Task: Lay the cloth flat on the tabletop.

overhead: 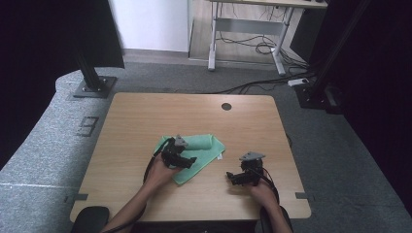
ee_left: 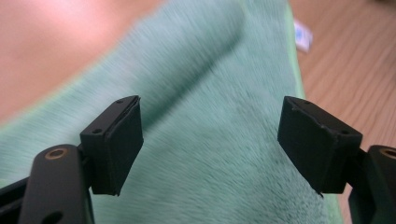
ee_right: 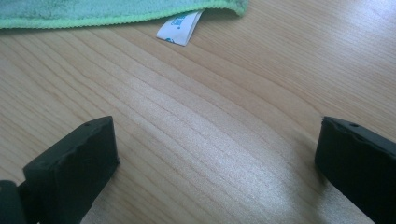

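Fingers (ee_left: 116,149) of the left gripper (overhead: 180,160) spread apart over the green towel (overhead: 201,150) at table-centre; right gripper (overhead: 238,178), also agape, at four o'clock. Shallow pinch might snag one layer.

wood-top table (overhead: 145,116) with a round cable hole (overhead: 226,106) at far edge, on grey carpet (overhead: 43,145). black frame post on base plate (overhead: 91,87) far left, another far right. white wall (overhead: 150,24) at back, second desk's grey legs (overhead: 212,43) on wood floor, loose cables (overhead: 257,46) under it. even indoor light
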Motion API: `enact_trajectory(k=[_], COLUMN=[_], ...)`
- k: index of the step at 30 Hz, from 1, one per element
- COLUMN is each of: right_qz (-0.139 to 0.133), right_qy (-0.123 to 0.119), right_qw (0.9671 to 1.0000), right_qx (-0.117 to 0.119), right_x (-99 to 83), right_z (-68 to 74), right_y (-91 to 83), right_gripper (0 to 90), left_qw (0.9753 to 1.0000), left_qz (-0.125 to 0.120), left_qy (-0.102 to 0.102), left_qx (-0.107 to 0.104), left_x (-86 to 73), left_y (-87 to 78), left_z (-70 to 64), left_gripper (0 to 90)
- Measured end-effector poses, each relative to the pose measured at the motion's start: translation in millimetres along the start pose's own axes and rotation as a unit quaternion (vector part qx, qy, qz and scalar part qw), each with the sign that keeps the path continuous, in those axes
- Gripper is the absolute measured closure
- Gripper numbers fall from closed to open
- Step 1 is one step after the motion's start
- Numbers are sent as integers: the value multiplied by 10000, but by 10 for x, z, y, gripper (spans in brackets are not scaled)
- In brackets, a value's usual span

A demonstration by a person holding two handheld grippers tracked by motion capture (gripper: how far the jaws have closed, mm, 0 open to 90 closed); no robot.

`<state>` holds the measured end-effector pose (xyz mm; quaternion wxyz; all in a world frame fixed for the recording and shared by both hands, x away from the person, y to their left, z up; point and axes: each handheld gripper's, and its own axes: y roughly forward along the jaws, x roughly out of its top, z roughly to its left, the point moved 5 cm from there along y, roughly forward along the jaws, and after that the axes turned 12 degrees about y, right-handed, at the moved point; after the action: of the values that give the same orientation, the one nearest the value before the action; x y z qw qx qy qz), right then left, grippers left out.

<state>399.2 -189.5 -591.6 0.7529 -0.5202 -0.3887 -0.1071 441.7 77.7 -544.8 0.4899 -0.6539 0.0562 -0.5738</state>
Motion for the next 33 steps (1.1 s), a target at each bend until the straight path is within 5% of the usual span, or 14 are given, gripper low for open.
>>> enact_trajectory(k=[4, 12, 23, 30, 33], right_qz=[71, 154, 28, 33, 39], right_qy=[42, -97, -94, -60, -156], right_qw=[9999, 9998, 9999, 9998, 9994], right_qx=[-67, -64, 41, -165, -315], right_x=[29, 153, 447, 578, 597], right_z=[16, 173, 457, 574, 608], right_y=[19, 145, 357, 564, 638], right_gripper=[0, 0, 0, 0, 0], left_qw=[9991, 9981, 9975, 9955, 9947], left_qz=[42, 153, 412, 637, 638], left_qy=[137, 12, -83, -18, -140], left_qx=[396, 598, 572, 696, 799], left_x=[96, 32, -136, -241, -259], left_y=[-117, -19, 270, 363, 364], left_z=[309, 753, 894, 911, 945], left_gripper=[211, 208, 199, 198, 196])
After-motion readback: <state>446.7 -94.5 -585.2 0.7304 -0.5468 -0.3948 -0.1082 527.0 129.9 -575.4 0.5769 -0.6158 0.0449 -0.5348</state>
